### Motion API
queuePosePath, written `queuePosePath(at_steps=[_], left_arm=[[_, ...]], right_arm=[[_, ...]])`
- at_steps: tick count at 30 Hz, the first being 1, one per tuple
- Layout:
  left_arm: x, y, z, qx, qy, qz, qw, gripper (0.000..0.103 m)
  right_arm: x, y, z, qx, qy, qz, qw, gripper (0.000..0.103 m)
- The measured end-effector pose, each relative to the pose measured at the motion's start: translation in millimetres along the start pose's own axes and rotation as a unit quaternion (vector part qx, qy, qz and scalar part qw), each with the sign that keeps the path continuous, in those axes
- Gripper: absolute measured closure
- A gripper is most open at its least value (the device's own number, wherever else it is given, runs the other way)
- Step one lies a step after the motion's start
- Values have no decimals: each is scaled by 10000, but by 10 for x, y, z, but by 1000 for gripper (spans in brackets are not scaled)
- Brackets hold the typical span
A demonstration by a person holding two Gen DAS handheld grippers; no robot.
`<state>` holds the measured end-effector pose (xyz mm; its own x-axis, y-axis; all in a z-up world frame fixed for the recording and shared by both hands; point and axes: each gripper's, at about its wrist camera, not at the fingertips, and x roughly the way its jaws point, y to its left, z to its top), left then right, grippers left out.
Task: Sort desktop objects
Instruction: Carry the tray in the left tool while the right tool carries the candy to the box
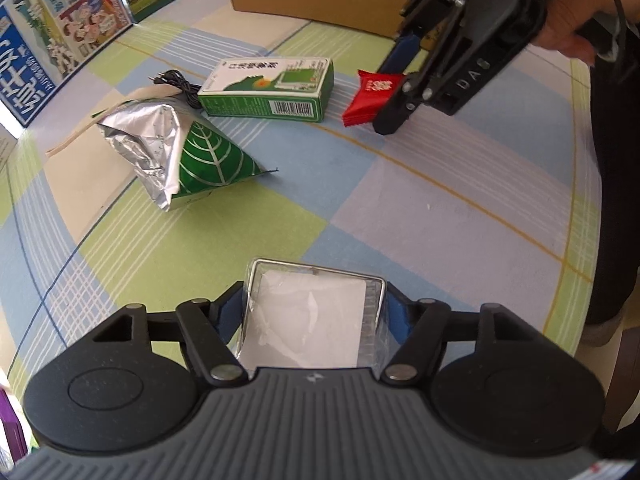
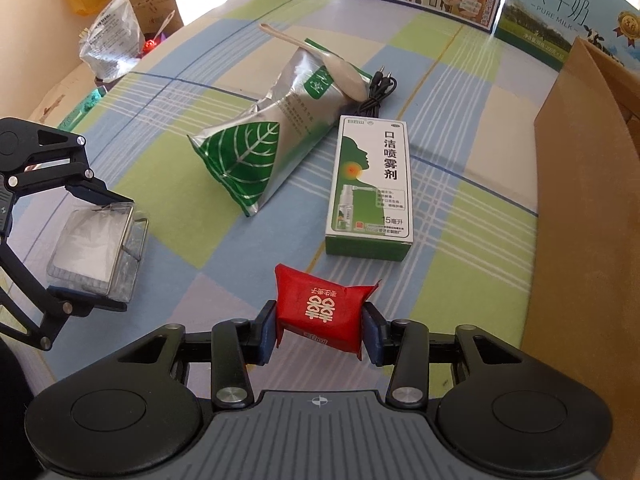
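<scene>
Red packet (image 2: pixel 320 312) is clamped in the right tongs (image 2: pixel 320 334), near the desk's (image 2: pixel 460 280) right side. Left tongs (image 1: pixel 316 320) grip a clear box (image 1: pixel 316 316). Unsorted, by my reading: foil pouch (image 2: pixel 256 152), green carton (image 2: pixel 372 184), spoon (image 2: pixel 320 60), cable (image 2: pixel 378 92), mid-desk. Sorting looks at an early stage.

Bright, even daylight in both views; shadows on the checked tabletop (image 2: pixel 460 208) are soft and short. Glare washes out the far left corner in the right wrist view and glints off the foil pouch (image 1: pixel 144 148). Strong fisheye bending curves the edges, with dark corners; focus stays mostly sharp.
</scene>
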<state>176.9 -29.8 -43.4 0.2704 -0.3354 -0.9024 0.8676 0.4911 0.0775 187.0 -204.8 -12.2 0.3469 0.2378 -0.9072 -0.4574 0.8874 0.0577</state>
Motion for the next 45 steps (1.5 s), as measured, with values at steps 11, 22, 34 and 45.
queuePosePath(at_steps=[11, 22, 34, 45], left_arm=[[-395, -196, 236, -485, -4, 446, 9978, 37], [-812, -505, 788, -690, -339, 778, 9940, 37], [-971, -959, 1542, -698, -727, 814, 9916, 37], [-903, -1334, 2043, -581, -819, 749, 9921, 37]], right_arm=[[-577, 15, -60, 4, -479, -43, 9988, 62], [-1311, -197, -154, 61, -1096, -299, 9935, 62], [-1897, -627, -390, 278, -1449, -687, 9867, 62], [-2178, -1053, -663, 585, -1547, -920, 9819, 62]])
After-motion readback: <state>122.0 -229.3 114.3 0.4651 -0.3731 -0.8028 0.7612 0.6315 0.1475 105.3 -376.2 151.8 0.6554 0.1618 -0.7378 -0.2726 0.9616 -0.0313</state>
